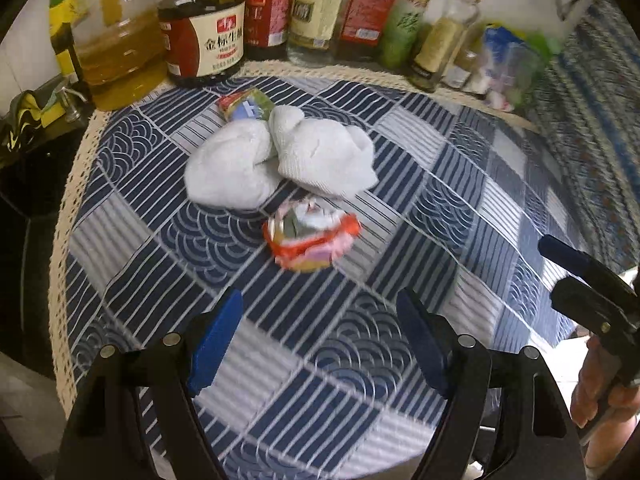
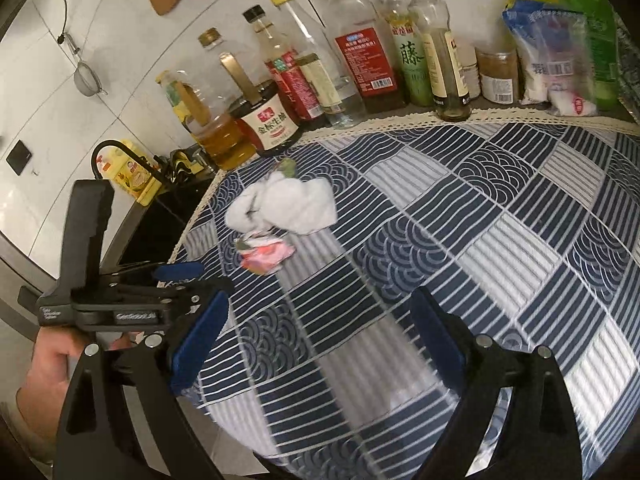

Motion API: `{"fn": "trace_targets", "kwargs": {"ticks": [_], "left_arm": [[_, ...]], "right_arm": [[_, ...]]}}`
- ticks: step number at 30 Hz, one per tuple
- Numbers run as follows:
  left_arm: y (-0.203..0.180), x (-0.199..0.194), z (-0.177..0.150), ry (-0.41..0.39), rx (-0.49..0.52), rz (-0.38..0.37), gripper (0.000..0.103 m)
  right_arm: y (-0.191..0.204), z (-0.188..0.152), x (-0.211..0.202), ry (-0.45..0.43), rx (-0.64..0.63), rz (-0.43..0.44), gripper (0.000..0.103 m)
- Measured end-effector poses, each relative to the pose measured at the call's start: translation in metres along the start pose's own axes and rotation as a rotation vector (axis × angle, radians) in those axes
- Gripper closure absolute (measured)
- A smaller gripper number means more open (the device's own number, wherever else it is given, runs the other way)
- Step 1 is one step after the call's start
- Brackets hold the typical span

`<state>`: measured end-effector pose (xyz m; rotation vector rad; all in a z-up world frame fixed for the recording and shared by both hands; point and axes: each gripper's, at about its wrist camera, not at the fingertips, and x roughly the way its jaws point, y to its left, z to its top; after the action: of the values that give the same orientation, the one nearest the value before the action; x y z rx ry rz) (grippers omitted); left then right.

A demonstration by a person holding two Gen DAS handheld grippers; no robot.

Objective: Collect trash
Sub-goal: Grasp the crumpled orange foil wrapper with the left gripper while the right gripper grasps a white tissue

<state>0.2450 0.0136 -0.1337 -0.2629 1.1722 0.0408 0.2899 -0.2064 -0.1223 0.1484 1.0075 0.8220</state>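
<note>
Here, both grippers hang spread and empty above the patterned tablecloth (image 1: 400, 208): left gripper (image 1: 320, 336), right gripper (image 2: 320, 332). The crumpled red wrapper (image 1: 310, 236) lies just near of the white cloth (image 1: 280, 158), a second wrapper (image 1: 246, 106) touching its far edge.

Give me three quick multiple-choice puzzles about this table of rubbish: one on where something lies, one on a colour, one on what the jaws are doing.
1. Where is the red-and-pink wrapper?
A. between the white cloth and the left gripper
B. among the bottles
C. on the floor

2. What colour are the left gripper's pads?
A. yellow
B. blue
C. white

3. How do the left gripper's jaws stand?
A. shut on the wrapper
B. shut on the cloth
C. open, holding nothing

Answers:
1. A, it lies on the tablecloth just nearer than the cloth.
2. B, both pads show blue.
3. C, bare tablecloth shows between them.
</note>
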Motion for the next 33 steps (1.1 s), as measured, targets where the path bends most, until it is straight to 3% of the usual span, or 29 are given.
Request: {"fn": "trace_targets", "kwargs": {"ticks": [11,13,16,25,33], "left_arm": [[-0.003,0.047,0.030,0.044,-0.067,0.072,0.028],[-0.002,0.052,0.032,0.058,-0.076,0.071,0.041],[0.000,0.056,0.034,0.062,-0.082,0.086,0.043],[0.002,0.050,0.030,0.051,-0.104,0.075,0.047],[0.004,0.014,0.019,-0.019,-0.131,0.064,0.047]], "right_arm": [[-0.035,0.023,0.027,0.064,-0.033,0.045,0.012],[-0.038,0.025,0.029,0.070,-0.031,0.052,0.012],[-0.040,0.027,0.032,0.082,-0.041,0.054,0.012],[-0.041,0.028,0.040,0.112,-0.064,0.063,0.012],[-0.025,0.044,0.048,0.118,-0.125,0.091,0.012]]}}
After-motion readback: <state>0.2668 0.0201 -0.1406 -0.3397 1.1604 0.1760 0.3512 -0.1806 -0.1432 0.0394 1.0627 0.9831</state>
